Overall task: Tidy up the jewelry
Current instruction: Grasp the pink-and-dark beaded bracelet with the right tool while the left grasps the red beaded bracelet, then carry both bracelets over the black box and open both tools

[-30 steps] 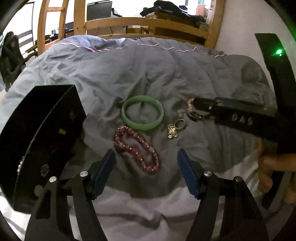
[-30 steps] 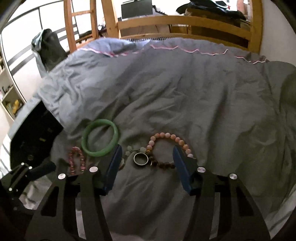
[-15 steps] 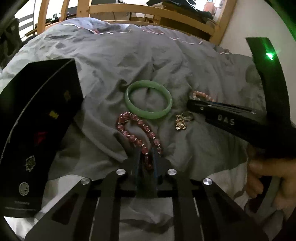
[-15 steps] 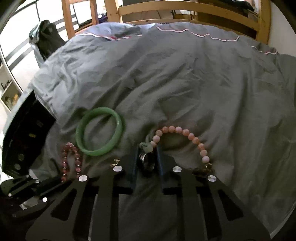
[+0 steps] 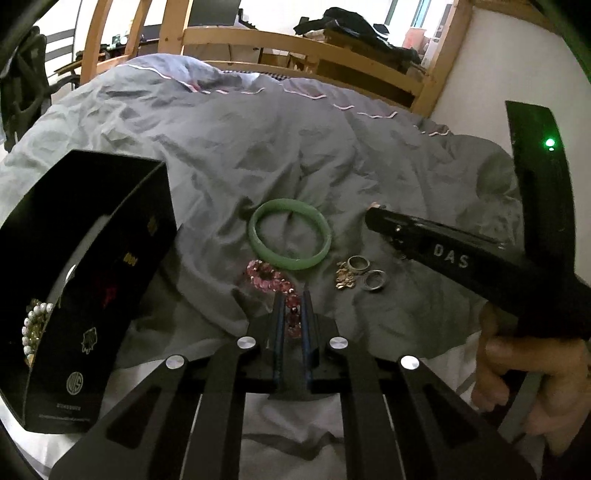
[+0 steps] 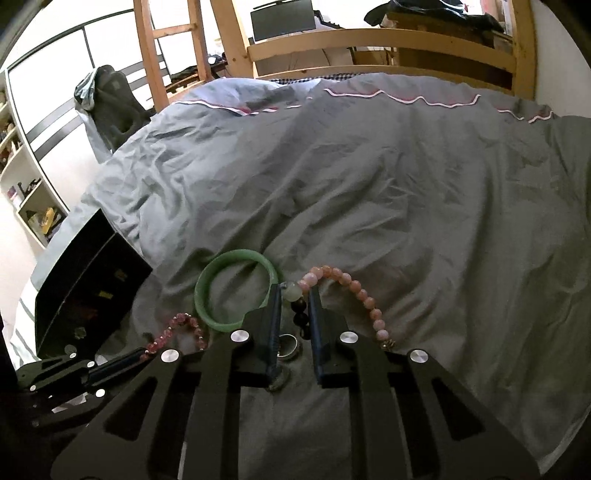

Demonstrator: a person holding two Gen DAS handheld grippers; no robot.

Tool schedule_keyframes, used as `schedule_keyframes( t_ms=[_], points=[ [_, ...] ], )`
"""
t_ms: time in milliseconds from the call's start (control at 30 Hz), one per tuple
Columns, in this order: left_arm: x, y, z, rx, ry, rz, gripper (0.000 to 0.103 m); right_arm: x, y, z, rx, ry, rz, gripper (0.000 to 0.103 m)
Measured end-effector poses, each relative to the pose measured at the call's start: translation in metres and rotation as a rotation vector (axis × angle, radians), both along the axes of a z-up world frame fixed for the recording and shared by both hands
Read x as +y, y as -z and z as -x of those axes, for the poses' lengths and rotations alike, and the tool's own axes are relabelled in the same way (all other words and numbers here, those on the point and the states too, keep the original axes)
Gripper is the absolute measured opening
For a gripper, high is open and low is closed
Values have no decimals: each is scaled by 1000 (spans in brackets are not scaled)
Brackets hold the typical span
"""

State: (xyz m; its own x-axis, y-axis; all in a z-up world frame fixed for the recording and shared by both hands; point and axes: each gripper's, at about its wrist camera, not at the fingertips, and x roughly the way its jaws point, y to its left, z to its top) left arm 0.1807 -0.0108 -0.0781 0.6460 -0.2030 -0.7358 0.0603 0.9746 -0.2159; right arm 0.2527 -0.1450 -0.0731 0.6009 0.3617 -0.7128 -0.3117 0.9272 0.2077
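- Left gripper (image 5: 293,317): now closed, pinching pink crystal bracelet (image 5: 271,278).
- Right gripper (image 6: 294,317): now closed, clamping peach bead bracelet (image 6: 354,291).
- Awaiting: transfer toward black jewelry box (image 5: 92,236).

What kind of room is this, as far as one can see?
Most likely a bedroom: the jewelry lies on a grey duvet over a bed with a wooden frame, and a monitor stands behind it.
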Motion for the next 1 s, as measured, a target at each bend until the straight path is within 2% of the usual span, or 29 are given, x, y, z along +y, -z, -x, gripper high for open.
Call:
schedule_keyframes(
  t_ms=[367,567,733,800,1000],
  points=[
    [9,-14,6,-39,-16,33,8,-8,-11,2,-23,24,-47,13],
    [27,-18,8,-57,-74,108,8,-20,-21,4,-61,55,-103,13],
    [34,-23,9,-69,-73,155,8,-29,-30,7,-91,62,-182,11],
    [33,-28,11,-82,-63,154,8,-32,-35,9,-107,50,-232,11],
    [32,-40,17,-113,-48,141,8,-34,-44,14,-138,36,-264,11]
  ],
)
